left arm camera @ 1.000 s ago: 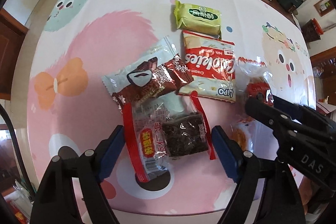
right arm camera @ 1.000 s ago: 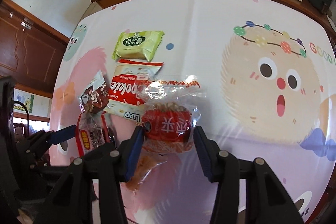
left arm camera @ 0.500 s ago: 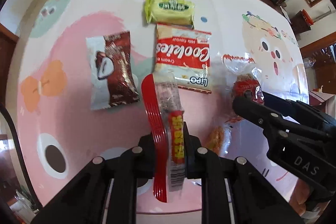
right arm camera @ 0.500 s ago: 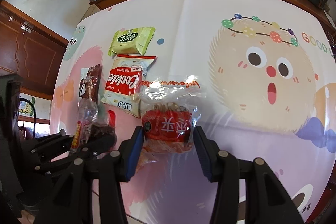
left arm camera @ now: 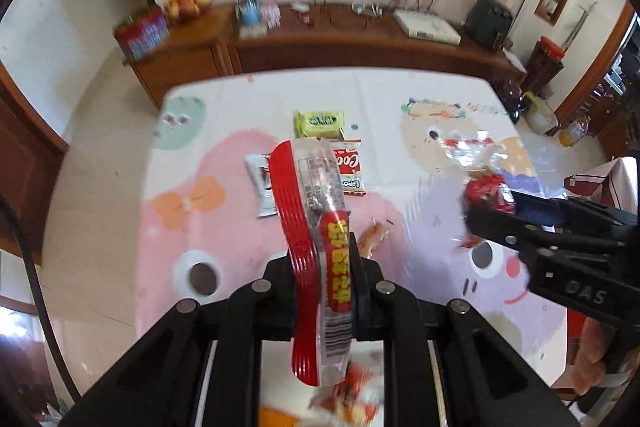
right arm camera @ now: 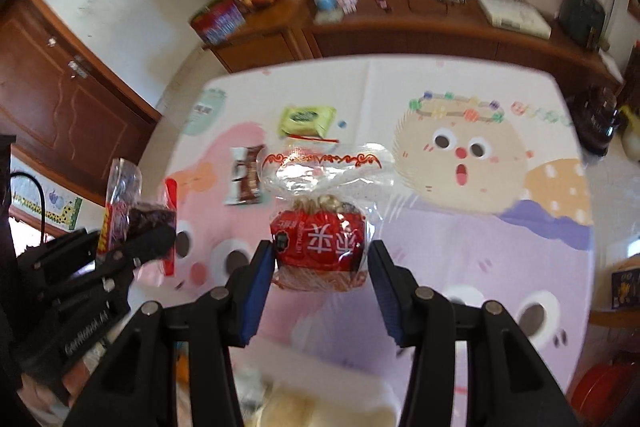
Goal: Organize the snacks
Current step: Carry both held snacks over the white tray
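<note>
My left gripper (left arm camera: 322,267) is shut on a clear snack packet with a red edge and yellow characters (left arm camera: 320,227), held edge-on well above the table; it also shows in the right wrist view (right arm camera: 120,211). My right gripper (right arm camera: 318,259) is shut on a clear bag with a red label (right arm camera: 320,239), also lifted; it shows in the left wrist view (left arm camera: 486,189). On the cartoon tablecloth (right arm camera: 460,227) lie a green packet (right arm camera: 306,119), a red-and-white cookie bag (left arm camera: 352,169) and a brown chocolate packet (right arm camera: 246,175).
A small orange snack (left arm camera: 370,237) lies on the cloth near the front. A white container with pale snacks (right arm camera: 320,403) sits just below the grippers. A wooden sideboard (left arm camera: 320,43) with a fruit bowl and tin stands behind the table.
Both grippers have risen and pulled back from the table with their packets. The cameras now tilt up to show the room. The brown, cookie and green packets stay on the cloth.
</note>
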`<state>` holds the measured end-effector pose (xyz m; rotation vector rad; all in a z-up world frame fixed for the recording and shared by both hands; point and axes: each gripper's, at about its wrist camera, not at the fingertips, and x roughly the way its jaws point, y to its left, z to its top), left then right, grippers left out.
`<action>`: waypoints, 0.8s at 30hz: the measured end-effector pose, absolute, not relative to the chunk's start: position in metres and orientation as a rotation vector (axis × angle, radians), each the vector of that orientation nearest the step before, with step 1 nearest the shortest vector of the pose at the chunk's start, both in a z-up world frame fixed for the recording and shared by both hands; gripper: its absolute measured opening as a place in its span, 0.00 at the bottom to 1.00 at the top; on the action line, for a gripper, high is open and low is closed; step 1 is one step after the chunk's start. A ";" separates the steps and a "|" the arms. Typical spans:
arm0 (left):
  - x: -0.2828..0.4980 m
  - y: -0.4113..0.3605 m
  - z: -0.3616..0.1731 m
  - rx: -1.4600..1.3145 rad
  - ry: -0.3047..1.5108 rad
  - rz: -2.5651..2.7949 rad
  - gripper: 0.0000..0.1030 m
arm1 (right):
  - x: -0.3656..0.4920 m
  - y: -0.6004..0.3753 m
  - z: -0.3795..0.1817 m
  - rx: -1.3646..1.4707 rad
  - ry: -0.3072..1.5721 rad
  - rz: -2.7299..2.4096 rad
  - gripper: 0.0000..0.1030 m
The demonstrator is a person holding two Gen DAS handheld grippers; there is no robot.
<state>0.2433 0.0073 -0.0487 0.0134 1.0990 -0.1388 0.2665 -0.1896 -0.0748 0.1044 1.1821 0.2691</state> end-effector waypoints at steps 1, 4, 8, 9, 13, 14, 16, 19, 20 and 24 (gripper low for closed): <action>0.231 0.011 -0.038 0.021 1.077 -0.138 0.15 | 0.255 -0.188 -0.065 0.102 1.162 0.276 0.47; 0.190 0.017 -0.014 0.054 1.008 -0.121 0.15 | 0.214 -0.187 -0.036 0.089 1.097 0.287 0.47; 0.136 0.025 0.010 0.087 0.928 -0.111 0.15 | 0.159 -0.186 -0.008 0.085 1.023 0.304 0.47; 0.123 0.025 0.015 0.096 0.907 -0.110 0.15 | 0.148 -0.184 -0.004 0.083 1.005 0.305 0.47; 0.084 0.022 0.023 0.124 0.848 -0.107 0.15 | 0.100 -0.180 0.008 0.088 0.951 0.316 0.47; 0.075 0.022 0.023 0.122 0.843 -0.112 0.15 | 0.090 -0.179 0.008 0.095 0.945 0.319 0.47; 0.060 0.023 0.022 0.108 0.837 -0.117 0.15 | 0.074 -0.178 0.007 0.107 0.933 0.317 0.47; 0.045 0.023 0.016 0.089 0.832 -0.117 0.15 | 0.050 -0.178 0.001 0.127 0.916 0.308 0.47; 0.040 0.024 0.012 0.082 0.834 -0.120 0.15 | 0.042 -0.179 0.000 0.133 0.913 0.309 0.47; 0.028 0.025 -0.002 0.063 0.837 -0.108 0.15 | 0.025 -0.179 -0.015 0.159 0.928 0.305 0.47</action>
